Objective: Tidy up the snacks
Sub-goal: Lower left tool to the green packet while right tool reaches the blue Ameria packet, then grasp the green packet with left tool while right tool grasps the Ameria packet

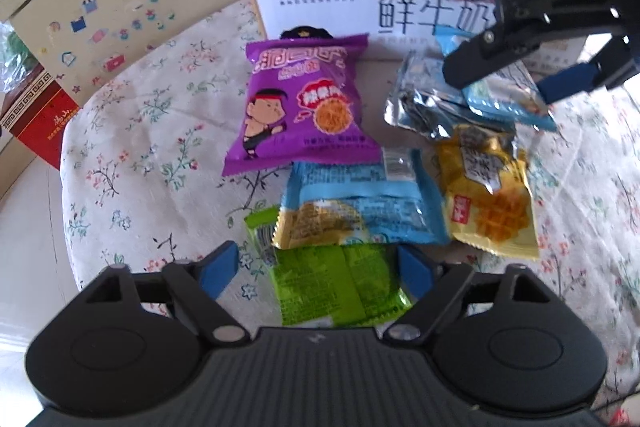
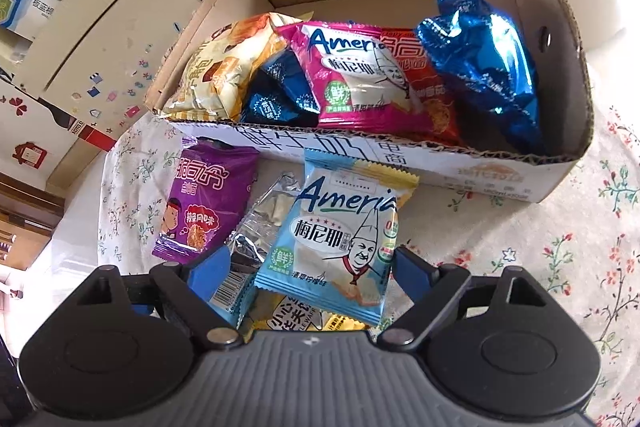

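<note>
Lying on the floral counter (image 1: 132, 163) in front of the cardboard box (image 2: 560, 163), left to right: purple packet (image 1: 304, 103), green packet (image 1: 340, 287) between the left gripper (image 1: 316, 267)'s wide, empty fingers, light-blue packet (image 2: 340, 247) between the right gripper (image 2: 308, 273)'s wide fingers.

bench cloth (image 1: 132, 163): cream, floral print
noodle packet (image 1: 304, 107): purple
wafer packet (image 1: 492, 203): yellow
lowest packet (image 1: 340, 283): green
</note>
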